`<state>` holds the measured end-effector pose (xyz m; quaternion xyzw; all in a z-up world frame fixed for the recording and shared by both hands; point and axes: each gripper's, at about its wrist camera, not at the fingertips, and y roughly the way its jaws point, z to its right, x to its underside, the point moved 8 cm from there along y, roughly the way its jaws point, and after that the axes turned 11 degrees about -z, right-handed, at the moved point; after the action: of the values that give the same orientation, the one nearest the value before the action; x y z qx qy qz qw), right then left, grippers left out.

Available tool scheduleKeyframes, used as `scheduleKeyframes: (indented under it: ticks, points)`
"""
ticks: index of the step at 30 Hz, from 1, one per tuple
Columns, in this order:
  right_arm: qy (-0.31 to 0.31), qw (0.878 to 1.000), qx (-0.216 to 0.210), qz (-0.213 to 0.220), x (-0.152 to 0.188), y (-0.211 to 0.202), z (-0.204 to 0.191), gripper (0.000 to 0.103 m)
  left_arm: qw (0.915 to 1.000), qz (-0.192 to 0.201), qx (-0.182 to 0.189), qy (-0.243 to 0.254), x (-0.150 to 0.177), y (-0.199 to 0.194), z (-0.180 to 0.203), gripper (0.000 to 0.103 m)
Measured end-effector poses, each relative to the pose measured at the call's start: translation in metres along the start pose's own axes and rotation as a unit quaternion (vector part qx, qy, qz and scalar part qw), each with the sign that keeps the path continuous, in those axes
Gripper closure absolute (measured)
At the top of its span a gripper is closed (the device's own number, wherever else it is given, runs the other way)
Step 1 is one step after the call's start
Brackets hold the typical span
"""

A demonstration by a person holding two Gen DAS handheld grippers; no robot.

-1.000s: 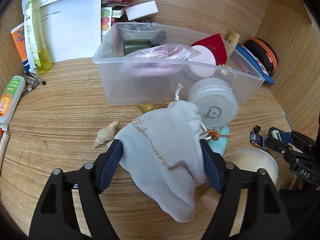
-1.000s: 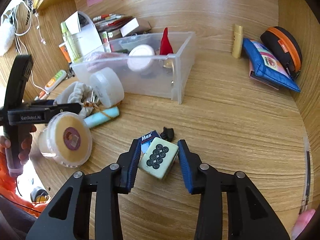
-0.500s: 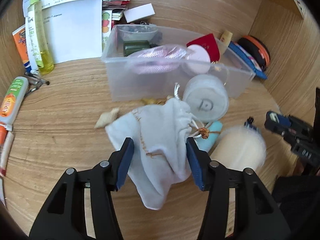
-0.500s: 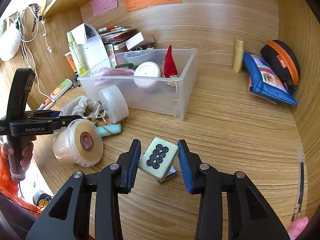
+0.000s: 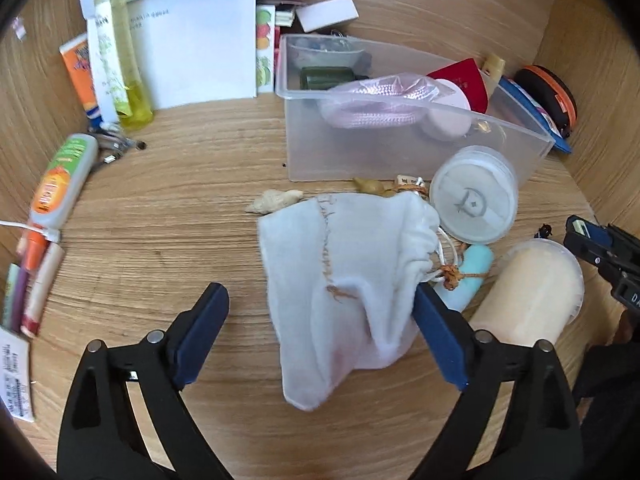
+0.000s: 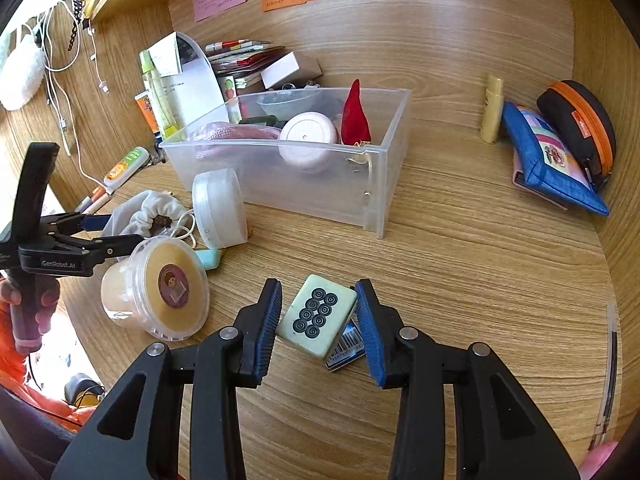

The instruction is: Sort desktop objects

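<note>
In front of the clear plastic bin (image 5: 420,160), on the wooden desk (image 5: 160,248), lies the white drawstring pouch (image 5: 344,280); your left gripper (image 5: 320,320) straddles it, its jaws opening wide, the left pad clear of the cloth and the right pad just at the pouch's edge; nothing is gripped. Beside the pouch, nearer the bin's front wall, a round white jar (image 5: 474,200) lies on its side, and a tub of cream-coloured paste (image 5: 528,292) lies farther out from the bin. Your right gripper (image 6: 318,320) is closed part-way on the green mahjong tile (image 6: 316,316), well in front of the bin's right corner; both pads press its sides.
</note>
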<state>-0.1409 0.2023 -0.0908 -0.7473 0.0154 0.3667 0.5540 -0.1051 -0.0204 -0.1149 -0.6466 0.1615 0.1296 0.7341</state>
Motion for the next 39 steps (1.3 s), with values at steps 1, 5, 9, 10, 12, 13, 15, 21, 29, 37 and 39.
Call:
scheduleKeyframes:
  ticks: [1,5,9,10,12,13,15,21,29,37,39]
  points:
    - [0.001,1.0,0.0,0.0,0.0,0.0,0.0,0.068,1.0,-0.003,0.004,0.0,-0.001,0.003,0.001,0.009]
    - [0.002,1.0,0.0,0.0,0.001,0.0,0.001,0.068,0.9999,-0.003,0.009,0.007,-0.006,0.009,0.006,0.007]
    - [0.007,1.0,-0.003,0.001,-0.001,0.0,0.003,0.068,0.9997,0.01,0.01,0.021,-0.011,0.012,0.015,0.011]
    - [0.007,1.0,-0.004,0.002,-0.002,0.0,0.003,0.068,0.9995,0.014,0.008,0.026,-0.011,0.012,0.018,0.016]
    - [0.009,1.0,-0.003,0.003,-0.005,0.0,0.004,0.068,0.9993,0.024,0.006,0.028,-0.012,0.01,0.021,0.027]
    - [0.009,1.0,-0.004,0.005,-0.006,0.0,0.004,0.068,0.9992,0.027,0.009,0.028,-0.013,0.009,0.023,0.031]
    - [0.009,1.0,-0.006,0.01,-0.009,-0.002,0.003,0.068,0.9989,0.038,0.013,0.022,-0.014,0.006,0.023,0.038]
    - [0.008,1.0,-0.006,0.025,-0.021,-0.009,0.0,0.068,0.9974,0.063,0.036,0.004,-0.016,-0.009,0.021,0.053]
    - [-0.002,0.999,-0.006,0.046,-0.039,-0.018,-0.01,0.068,0.9946,0.085,0.06,-0.003,-0.022,-0.026,0.019,0.069]
    - [-0.011,0.998,-0.011,0.061,-0.054,-0.022,-0.022,0.068,0.992,0.102,0.073,-0.008,-0.028,-0.043,0.01,0.088]
    - [-0.013,0.998,-0.012,0.062,-0.057,-0.022,-0.025,0.068,0.9904,0.11,0.084,-0.009,-0.028,-0.052,0.007,0.088]
